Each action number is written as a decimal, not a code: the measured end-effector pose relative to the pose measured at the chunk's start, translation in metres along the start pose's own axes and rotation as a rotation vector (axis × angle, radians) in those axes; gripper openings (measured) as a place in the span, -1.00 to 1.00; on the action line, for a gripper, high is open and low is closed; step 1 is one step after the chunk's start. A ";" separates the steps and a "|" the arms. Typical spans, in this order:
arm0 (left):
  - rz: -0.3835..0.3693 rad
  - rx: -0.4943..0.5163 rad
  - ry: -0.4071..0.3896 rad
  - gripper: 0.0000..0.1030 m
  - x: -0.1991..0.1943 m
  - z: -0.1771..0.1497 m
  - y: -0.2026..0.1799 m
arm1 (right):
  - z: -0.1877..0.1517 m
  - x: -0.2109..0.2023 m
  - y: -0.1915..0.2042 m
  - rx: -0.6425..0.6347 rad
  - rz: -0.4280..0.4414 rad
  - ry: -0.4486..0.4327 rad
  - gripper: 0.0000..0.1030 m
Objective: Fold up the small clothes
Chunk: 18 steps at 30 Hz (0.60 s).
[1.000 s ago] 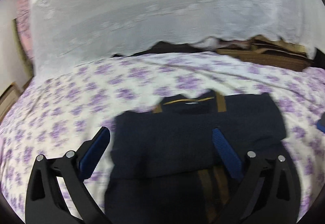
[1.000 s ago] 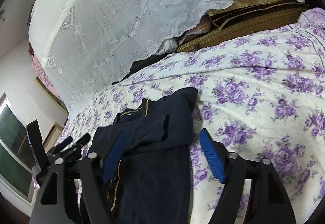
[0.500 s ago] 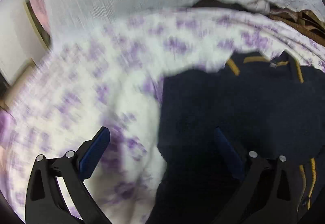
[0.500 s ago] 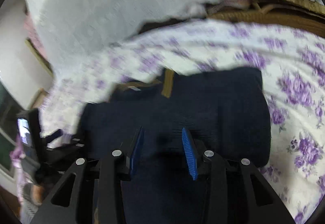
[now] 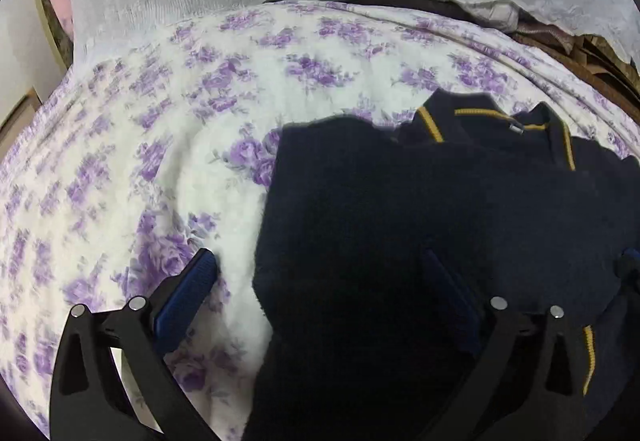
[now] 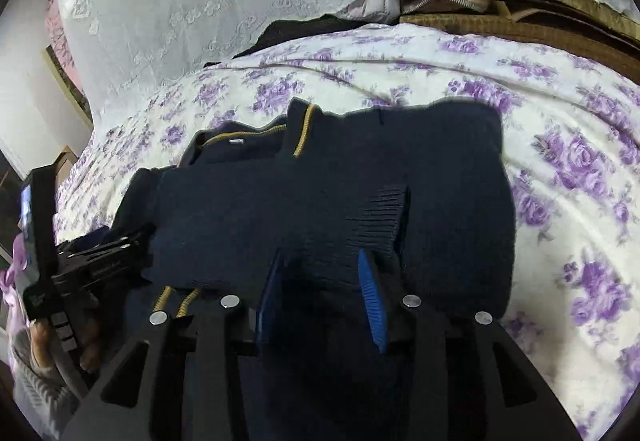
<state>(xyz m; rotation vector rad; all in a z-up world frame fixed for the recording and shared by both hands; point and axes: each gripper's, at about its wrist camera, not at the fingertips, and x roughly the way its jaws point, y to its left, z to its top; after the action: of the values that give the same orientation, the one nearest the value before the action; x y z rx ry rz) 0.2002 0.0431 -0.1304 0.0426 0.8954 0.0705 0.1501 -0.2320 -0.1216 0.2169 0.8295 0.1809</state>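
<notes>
Garment: a navy knit sweater [image 6: 320, 193] with mustard-yellow trim at the collar lies on the bed, its sleeves folded across the body; a ribbed cuff [image 6: 380, 217] rests on top near the middle.
Bed: a white cover printed with purple flowers [image 5: 160, 145] carries the sweater; bare cover shows on both sides of the sweater and beyond its collar.
Far edge of the bed: a white lace cloth [image 6: 208, 1] hangs over piled bedding, and brown woven mats [image 6: 520, 29] show under it.
Right gripper [image 6: 320, 281]: angled down onto the sweater, its 2 blue pads narrowly apart and opening slightly, with a bunch of the folded sleeve between them; whether the pads press on the knit I cannot tell.
Left gripper [image 5: 316, 281]: its 2 pads stand wide apart and hold nothing. 1 blue pad [image 5: 188, 289] is over the flowered cover, the other over the sweater, so the span straddles the sweater's side edge.
Person: a hand [image 6: 86, 345] holds the left gripper's handle in the right wrist view.
</notes>
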 end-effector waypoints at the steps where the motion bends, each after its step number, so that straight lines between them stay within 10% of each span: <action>1: -0.001 -0.007 -0.015 0.92 -0.005 0.000 0.002 | 0.000 -0.001 0.002 -0.009 -0.010 0.000 -0.24; 18: -0.183 -0.017 0.021 0.91 -0.085 -0.105 0.024 | -0.061 -0.067 0.002 0.009 0.024 -0.022 0.01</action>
<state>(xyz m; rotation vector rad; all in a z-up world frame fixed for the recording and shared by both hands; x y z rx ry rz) 0.0646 0.0614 -0.1281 -0.0562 0.9160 -0.0915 0.0602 -0.2387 -0.1139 0.2371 0.8067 0.1974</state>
